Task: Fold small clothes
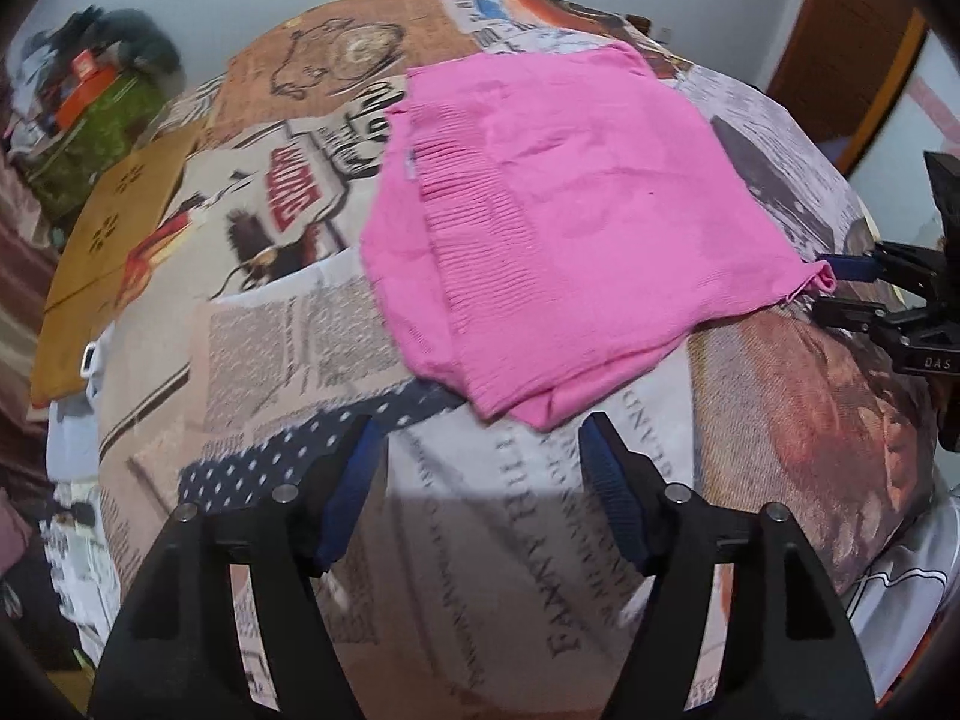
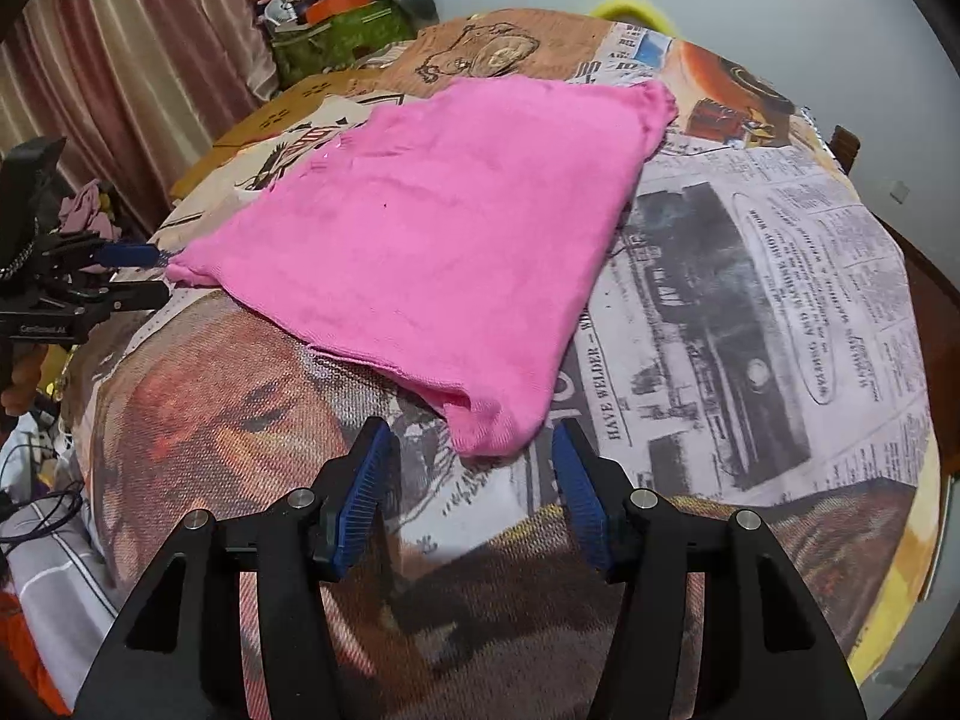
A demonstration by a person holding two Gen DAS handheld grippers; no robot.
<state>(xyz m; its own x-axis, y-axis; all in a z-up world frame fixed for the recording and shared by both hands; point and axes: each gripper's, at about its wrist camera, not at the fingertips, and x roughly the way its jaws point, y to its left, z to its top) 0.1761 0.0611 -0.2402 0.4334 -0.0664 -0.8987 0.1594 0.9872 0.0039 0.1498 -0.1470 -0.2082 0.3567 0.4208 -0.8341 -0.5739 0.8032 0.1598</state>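
Observation:
A pink knit garment (image 1: pixel 540 210) lies folded flat on a table covered with a newspaper-print cloth (image 1: pixel 300 330). In the left wrist view my left gripper (image 1: pixel 483 426) is open, and the garment's near corner lies just ahead of its blue pads without touching them. My right gripper (image 1: pixel 837 291) shows at the right edge, beside another corner. In the right wrist view the garment (image 2: pixel 432 228) spreads over the cloth (image 2: pixel 750 300). The right gripper (image 2: pixel 471 429) is open with the near corner loose between its fingertips. The left gripper (image 2: pixel 162 275) stands open at the garment's left corner.
A green box (image 2: pixel 342 30) piled with orange items and clothes stands beyond the table by a curtain (image 2: pixel 120 60). A yellow object (image 2: pixel 630 6) peeks over the far edge. A brown door (image 1: pixel 852 48) is at the right. Cables (image 2: pixel 36 516) hang off the near left edge.

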